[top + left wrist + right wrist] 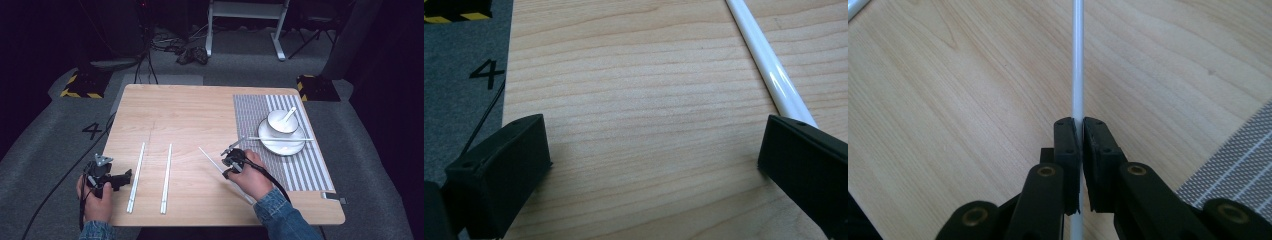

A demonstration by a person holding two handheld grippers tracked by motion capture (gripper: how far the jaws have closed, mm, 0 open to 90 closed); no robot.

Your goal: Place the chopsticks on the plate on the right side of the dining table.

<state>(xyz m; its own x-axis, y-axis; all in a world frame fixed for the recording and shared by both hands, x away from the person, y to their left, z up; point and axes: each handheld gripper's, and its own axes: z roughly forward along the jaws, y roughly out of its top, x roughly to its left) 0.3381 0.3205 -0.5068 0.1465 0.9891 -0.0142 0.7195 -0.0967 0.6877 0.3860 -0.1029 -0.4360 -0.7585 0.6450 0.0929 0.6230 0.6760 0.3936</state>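
Note:
Two white chopsticks lie side by side on the wooden table: a left chopstick and a middle chopstick. A third chopstick lies slanted, and my right gripper is shut on it; in the right gripper view the jaws pinch the thin white stick just above the wood. My left gripper sits low at the table's left front, open, just left of the left chopstick. In the left gripper view its jaws stand wide apart with bare wood between them, and that chopstick runs past the right jaw.
A grey striped placemat covers the table's right side. On it stands a white plate carrying a bowl with a spoon, and a fourth chopstick lies across the plate. Grey carpet surrounds the table.

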